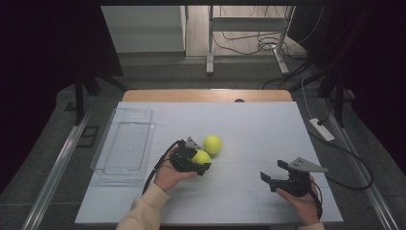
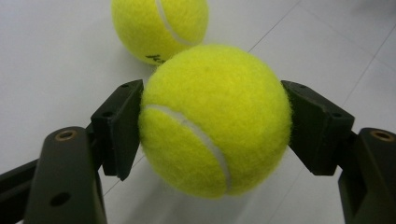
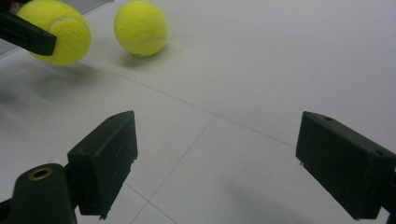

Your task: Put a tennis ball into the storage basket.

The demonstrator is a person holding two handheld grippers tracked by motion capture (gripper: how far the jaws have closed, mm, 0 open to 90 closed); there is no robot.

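Between left tongs (image 2: 212, 128): tennis ball (image 2: 215, 121), pinched | right tongs (image 3: 233, 163): spread, well apart

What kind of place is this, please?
Probably a lab or a workshop set up for recording, not a home. A white table bears two tennis balls and a clear plastic tray; cables lie loose on the floor by a metal desk frame behind it.

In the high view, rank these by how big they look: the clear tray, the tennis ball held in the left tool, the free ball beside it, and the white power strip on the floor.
1. clear tray, by far the largest.
2. white power strip.
3. free ball and held ball: they look alike, but the left tool hides part of the held one, so I won't rank them.
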